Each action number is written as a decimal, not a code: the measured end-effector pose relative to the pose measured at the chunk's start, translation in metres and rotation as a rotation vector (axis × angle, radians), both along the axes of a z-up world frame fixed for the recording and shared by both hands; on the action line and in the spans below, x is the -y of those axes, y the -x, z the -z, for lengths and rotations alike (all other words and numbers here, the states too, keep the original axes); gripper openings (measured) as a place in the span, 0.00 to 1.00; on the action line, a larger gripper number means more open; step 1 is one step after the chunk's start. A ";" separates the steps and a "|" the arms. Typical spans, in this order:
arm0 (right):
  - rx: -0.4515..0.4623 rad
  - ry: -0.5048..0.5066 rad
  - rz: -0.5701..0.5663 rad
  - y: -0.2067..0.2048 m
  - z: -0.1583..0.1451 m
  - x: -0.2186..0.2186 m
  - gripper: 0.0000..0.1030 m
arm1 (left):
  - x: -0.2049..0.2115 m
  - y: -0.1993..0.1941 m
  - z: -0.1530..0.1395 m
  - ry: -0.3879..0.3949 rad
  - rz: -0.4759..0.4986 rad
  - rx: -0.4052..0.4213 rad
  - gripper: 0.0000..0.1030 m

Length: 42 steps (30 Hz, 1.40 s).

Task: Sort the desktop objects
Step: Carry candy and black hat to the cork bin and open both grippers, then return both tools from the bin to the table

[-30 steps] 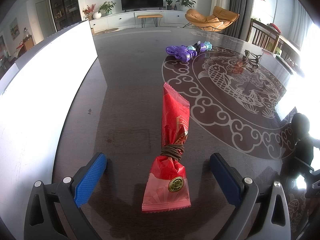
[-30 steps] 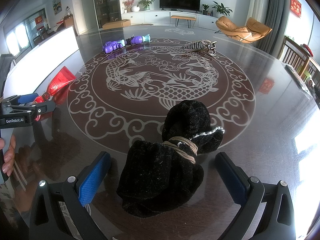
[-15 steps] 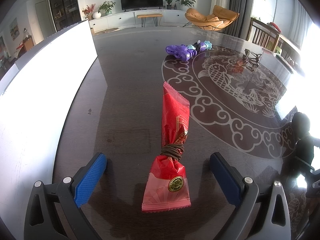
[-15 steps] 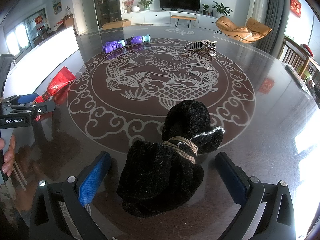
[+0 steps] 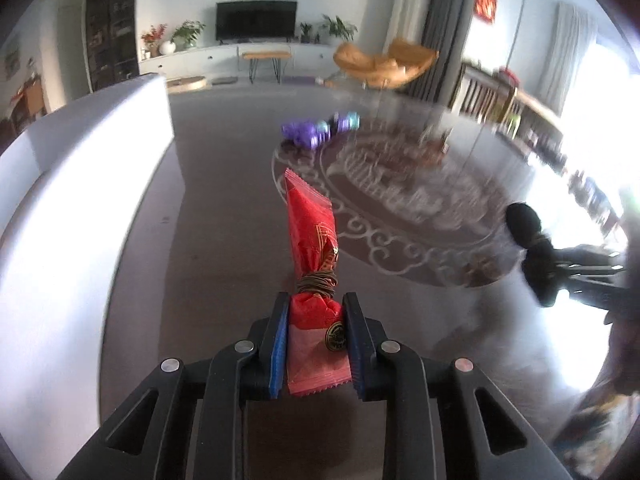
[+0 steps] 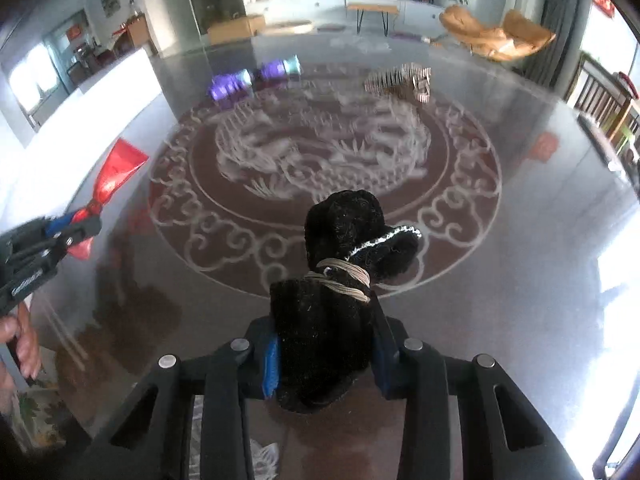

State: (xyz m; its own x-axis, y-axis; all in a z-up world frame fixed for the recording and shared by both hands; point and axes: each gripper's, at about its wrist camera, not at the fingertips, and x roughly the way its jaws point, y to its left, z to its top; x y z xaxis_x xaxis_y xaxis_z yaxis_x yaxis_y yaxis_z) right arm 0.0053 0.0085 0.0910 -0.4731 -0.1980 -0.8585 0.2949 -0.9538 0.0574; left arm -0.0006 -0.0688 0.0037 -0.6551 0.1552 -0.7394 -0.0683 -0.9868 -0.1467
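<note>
A red snack packet (image 5: 310,224), tied at its waist with a rubber band, sticks out forward from my left gripper (image 5: 316,312), which is shut on its lower end and holds it off the dark table. In the right wrist view a black sock bundle (image 6: 344,220) bound with a beige band sits between the blue pads of my right gripper (image 6: 325,332); the jaws are closing and the pads press into the cloth. That view also has the left gripper (image 6: 76,224) with the red packet (image 6: 118,168) at the left. The left wrist view catches the black bundle (image 5: 524,220) at its right edge.
The glass table top (image 6: 520,280) has a round etched fish pattern. A purple and teal toy (image 5: 306,132) and a striped figure (image 6: 400,80) lie at its far side. A white box wall (image 5: 80,200) runs along the left. A person's hand (image 6: 20,336) holds the left gripper.
Both grippers went from wide open to closed, the left on the red packet and the right on the black bundle. Both have risen, and the left has moved forward.
</note>
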 end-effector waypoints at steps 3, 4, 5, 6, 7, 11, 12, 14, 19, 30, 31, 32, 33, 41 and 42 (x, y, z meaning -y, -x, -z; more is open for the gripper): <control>-0.050 0.058 -0.050 -0.004 -0.031 0.028 0.35 | 0.025 -0.031 -0.036 -0.075 -0.040 -0.064 0.25; -0.067 0.076 -0.074 -0.004 -0.041 0.042 0.35 | 0.033 -0.040 -0.049 -0.084 -0.055 -0.088 0.25; -0.090 0.100 -0.110 -0.001 -0.056 0.063 0.35 | 0.049 -0.056 -0.069 -0.093 -0.084 -0.131 0.25; -0.111 0.125 -0.147 -0.002 -0.070 0.081 0.35 | 0.061 -0.064 -0.082 -0.091 -0.103 -0.158 0.25; -0.127 0.148 -0.180 -0.001 -0.080 0.100 0.35 | 0.075 -0.075 -0.095 -0.079 -0.129 -0.182 0.25; -0.157 0.263 -0.361 0.000 -0.118 0.209 0.35 | 0.153 -0.103 -0.121 -0.028 -0.277 -0.185 0.25; -0.157 0.279 -0.399 0.000 -0.122 0.232 0.35 | 0.170 -0.106 -0.120 -0.015 -0.312 -0.173 0.25; -0.147 0.316 -0.486 -0.005 -0.127 0.284 0.35 | 0.209 -0.110 -0.109 0.019 -0.398 -0.114 0.25; -0.045 0.347 -0.627 -0.022 -0.103 0.374 0.40 | 0.270 -0.116 -0.068 0.028 -0.525 0.043 0.27; -0.199 0.359 -0.486 -0.029 -0.075 0.317 0.99 | 0.243 -0.130 -0.061 0.029 -0.576 -0.002 0.80; -0.236 0.341 -0.442 -0.026 -0.073 0.298 1.00 | 0.229 -0.129 -0.067 0.029 -0.553 -0.027 0.80; -0.270 0.313 -0.389 -0.020 -0.067 0.274 1.00 | 0.215 -0.122 -0.079 0.027 -0.523 -0.052 0.80; -0.291 0.269 -0.330 -0.014 -0.060 0.248 1.00 | 0.197 -0.119 -0.090 0.023 -0.481 -0.081 0.80; -0.171 -0.036 0.100 0.026 0.026 0.051 1.00 | 0.037 -0.090 -0.133 0.041 -0.064 -0.199 1.00; -0.160 -0.052 0.127 0.028 0.030 0.036 1.00 | 0.014 -0.080 -0.125 0.053 -0.015 -0.179 1.00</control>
